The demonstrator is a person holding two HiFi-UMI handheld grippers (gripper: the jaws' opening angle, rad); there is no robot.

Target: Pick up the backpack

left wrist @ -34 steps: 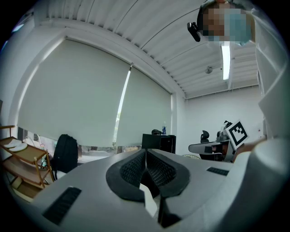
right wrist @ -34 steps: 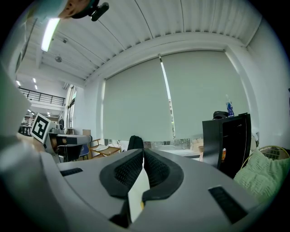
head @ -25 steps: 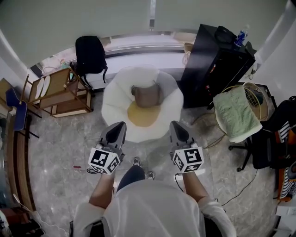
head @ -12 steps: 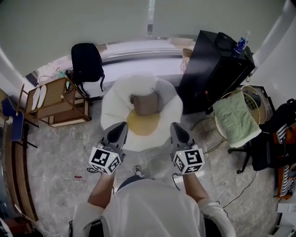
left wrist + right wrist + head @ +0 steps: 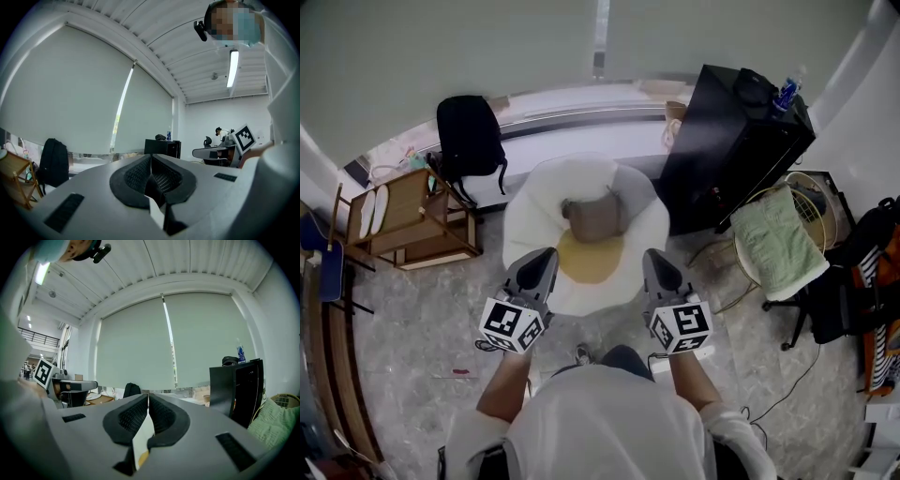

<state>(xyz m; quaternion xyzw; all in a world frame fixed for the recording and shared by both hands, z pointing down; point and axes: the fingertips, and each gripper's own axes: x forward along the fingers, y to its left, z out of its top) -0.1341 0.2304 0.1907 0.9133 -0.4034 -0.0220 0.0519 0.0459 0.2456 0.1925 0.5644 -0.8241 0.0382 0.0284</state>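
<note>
Black backpack (image 5: 469, 141) leans well ahead-left of the left gripper (image 5: 543, 256); that and the right gripper (image 5: 652, 256) are both pressed together, empty, so unopened jaws would likely just topple it.

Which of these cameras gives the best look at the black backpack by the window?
The head view: the black backpack shows whole, leaning against the window ledge. The left gripper view shows it upright at the left; the right gripper view only its small top.

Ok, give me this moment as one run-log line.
left gripper: shut, empty | right gripper: shut, empty | brown bag: on egg-shaped cushion, ahead of both | black backpack: against window ledge, untouched
</note>
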